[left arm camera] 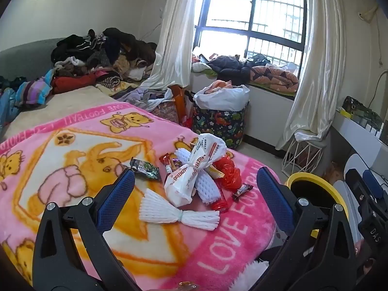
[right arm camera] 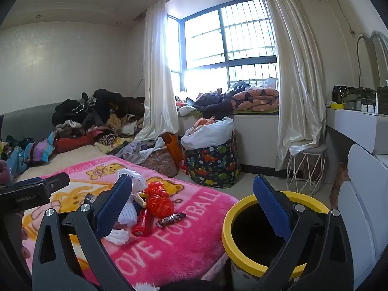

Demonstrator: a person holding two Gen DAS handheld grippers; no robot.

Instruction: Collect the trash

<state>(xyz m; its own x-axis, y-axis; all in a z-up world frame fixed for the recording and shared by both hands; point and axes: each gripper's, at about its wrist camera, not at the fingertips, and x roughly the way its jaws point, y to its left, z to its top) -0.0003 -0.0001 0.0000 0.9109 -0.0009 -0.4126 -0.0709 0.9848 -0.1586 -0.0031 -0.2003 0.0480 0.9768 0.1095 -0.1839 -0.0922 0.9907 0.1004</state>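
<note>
A heap of trash lies on the pink cartoon blanket (left arm camera: 72, 145): a knotted white printed bag (left arm camera: 194, 169), white foam fruit nets (left arm camera: 179, 215), a red plastic bag (left arm camera: 229, 172), a dark green snack packet (left arm camera: 145, 169), a red tube wrapper (left arm camera: 219, 203) and a small dark bar wrapper (left arm camera: 242, 190). My left gripper (left arm camera: 194, 194) hangs open just short of the heap, with nothing between its fingers. A yellow-rimmed bin (right arm camera: 274, 232) stands on the floor by the bed's corner. My right gripper (right arm camera: 191, 198) is open and empty over the gap between the blanket (right arm camera: 174, 237) and the bin, with the red plastic bag (right arm camera: 158, 198) and bar wrapper (right arm camera: 171, 218) ahead to the left.
Clothes are piled (left arm camera: 97, 55) at the far end of the bed. A dinosaur-print hamper (right arm camera: 213, 160) with a white bag stands on the floor by the window seat. A white wire stool (right arm camera: 306, 167), a dresser (right arm camera: 351, 121) and a white chair (right arm camera: 363, 194) stand to the right.
</note>
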